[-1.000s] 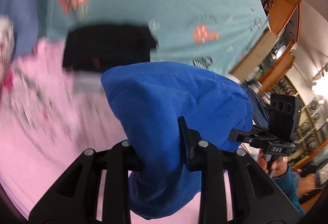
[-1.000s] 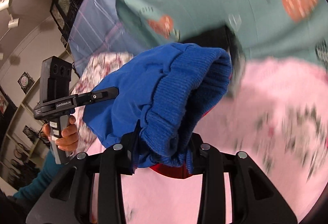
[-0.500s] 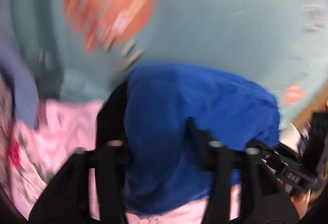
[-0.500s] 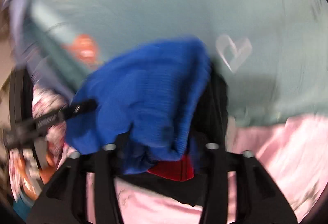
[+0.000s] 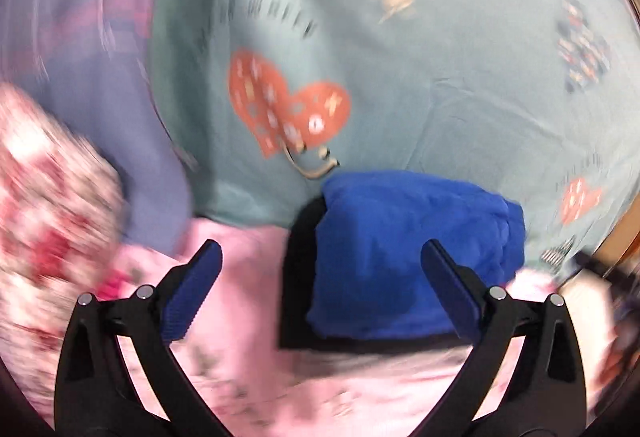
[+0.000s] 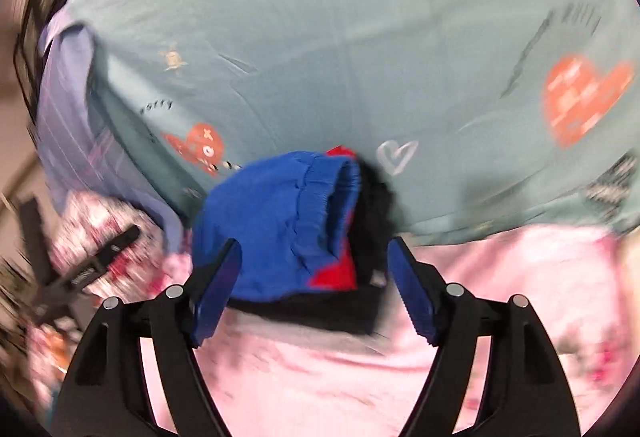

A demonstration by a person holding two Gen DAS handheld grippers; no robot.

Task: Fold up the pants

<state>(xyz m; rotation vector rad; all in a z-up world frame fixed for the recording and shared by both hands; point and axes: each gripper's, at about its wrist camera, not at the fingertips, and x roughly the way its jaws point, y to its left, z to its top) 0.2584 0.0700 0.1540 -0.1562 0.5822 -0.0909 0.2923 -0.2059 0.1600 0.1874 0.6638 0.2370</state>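
Blue knit fills the lower middle of the left wrist view: the folded pants lie as a compact bundle on top of a black garment, which itself rests on a pink floral cloth at the near edge of a teal sheet printed with orange hearts. The left tool is spread wide and holds nothing; its left pad hangs over the pink cloth and its right pad overlaps the bundle's lower right corner. A blurred floral heap and a lilac cloth sit at the left of the frame. Motion blur makes finer creases unreadable.

Seen from the right wrist view, the pants show their ribbed waistband at the upper right of the bundle, with a red patch and the black garment just beside it. The right tool is also spread and grips nothing, its pads flanking the lower edge of the bundle. The other handheld device shows blurred at the left edge.

Judging from this, the fold looks finished and the step in hand is letting go cleanly. Doing it well likely means drawing both tools straight back with the pads wide, so neither ribbed pad drags the knit or tips the bundle off the stack.
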